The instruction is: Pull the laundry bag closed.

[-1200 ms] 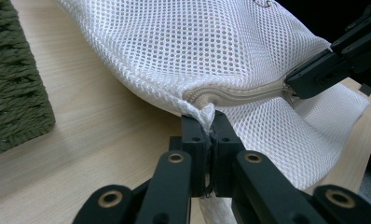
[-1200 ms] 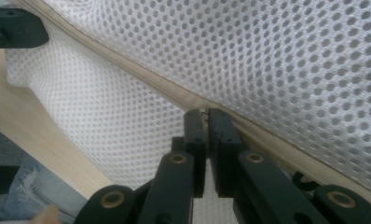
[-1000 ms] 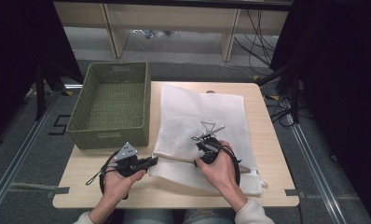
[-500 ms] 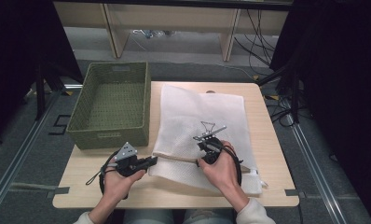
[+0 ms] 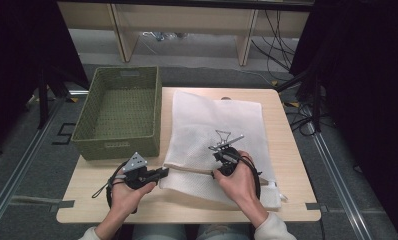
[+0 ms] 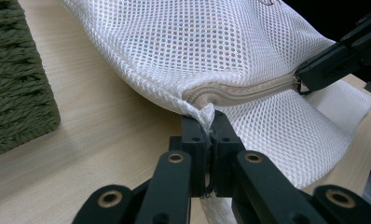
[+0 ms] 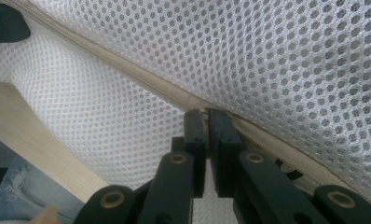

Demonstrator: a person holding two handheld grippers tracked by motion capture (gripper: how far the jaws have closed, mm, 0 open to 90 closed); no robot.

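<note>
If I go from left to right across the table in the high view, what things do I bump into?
Green woven basket → left gripper → right gripper, shut on the white mesh bag at its zipper.

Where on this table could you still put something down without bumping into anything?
Inside the green woven basket, or on the bare wood strip right of the white mesh zip bag. It is crowded at the near edge, where the left gripper and right gripper pinch the bag.
</note>
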